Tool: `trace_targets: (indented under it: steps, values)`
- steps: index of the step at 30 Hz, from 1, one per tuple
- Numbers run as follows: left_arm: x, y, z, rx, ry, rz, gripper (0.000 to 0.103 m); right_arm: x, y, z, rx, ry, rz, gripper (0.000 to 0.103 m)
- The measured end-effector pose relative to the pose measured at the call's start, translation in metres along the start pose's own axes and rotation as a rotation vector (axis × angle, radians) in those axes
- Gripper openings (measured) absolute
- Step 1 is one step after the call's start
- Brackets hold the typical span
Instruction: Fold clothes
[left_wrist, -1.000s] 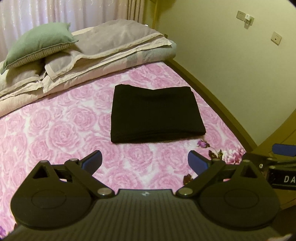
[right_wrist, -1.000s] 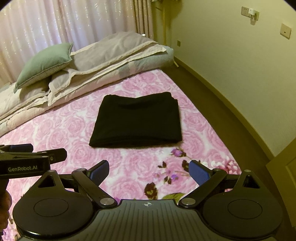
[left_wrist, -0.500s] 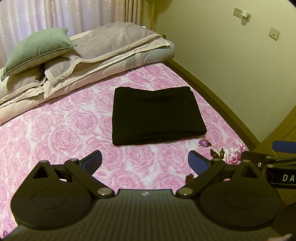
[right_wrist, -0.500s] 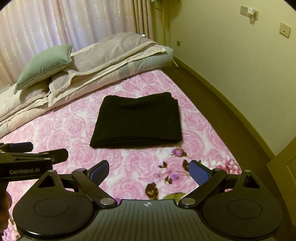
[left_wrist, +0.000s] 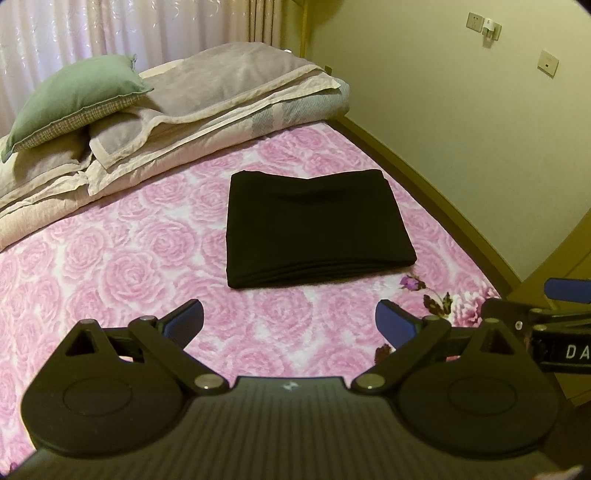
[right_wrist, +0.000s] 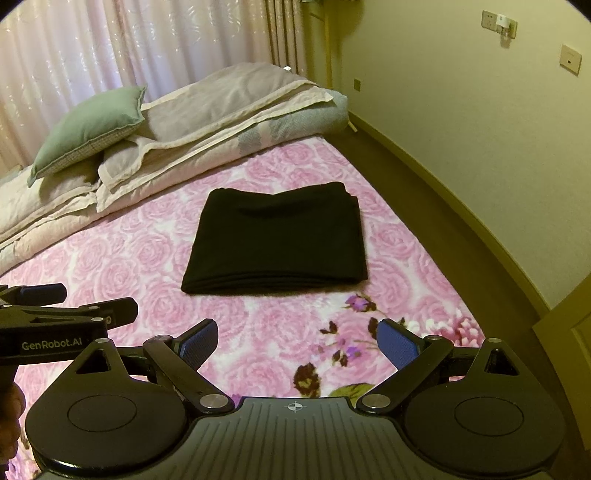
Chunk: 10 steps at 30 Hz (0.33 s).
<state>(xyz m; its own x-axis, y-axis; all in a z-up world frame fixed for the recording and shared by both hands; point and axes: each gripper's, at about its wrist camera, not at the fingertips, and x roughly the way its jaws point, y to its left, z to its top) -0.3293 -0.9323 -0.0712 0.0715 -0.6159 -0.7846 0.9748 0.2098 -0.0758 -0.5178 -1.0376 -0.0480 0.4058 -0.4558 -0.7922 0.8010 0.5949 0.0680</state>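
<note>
A black garment (left_wrist: 314, 227) lies folded into a neat rectangle on the pink rose-patterned bed (left_wrist: 122, 273); it also shows in the right wrist view (right_wrist: 277, 236). My left gripper (left_wrist: 289, 324) is open and empty, held above the bed short of the garment's near edge. My right gripper (right_wrist: 297, 343) is open and empty, also short of the garment. Each gripper shows at the edge of the other's view: the right one (left_wrist: 565, 317) and the left one (right_wrist: 62, 317).
Folded beige quilts (left_wrist: 207, 107) and a green pillow (left_wrist: 74, 92) are stacked at the far end of the bed. A yellow wall (left_wrist: 461, 110) and floor strip run along the bed's right edge. Curtains (right_wrist: 147, 44) hang behind.
Both grippers have drawn back and risen slightly from the folded garment, staying open. The garment has not moved.
</note>
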Motion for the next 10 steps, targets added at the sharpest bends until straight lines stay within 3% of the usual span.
trace_targets:
  steps: [10]
  values:
    - [0.0002,0.0006,-0.0005,0.009,-0.006,0.015,0.099,0.0021,0.0005,0.0014,-0.003,0.007,0.001,0.096]
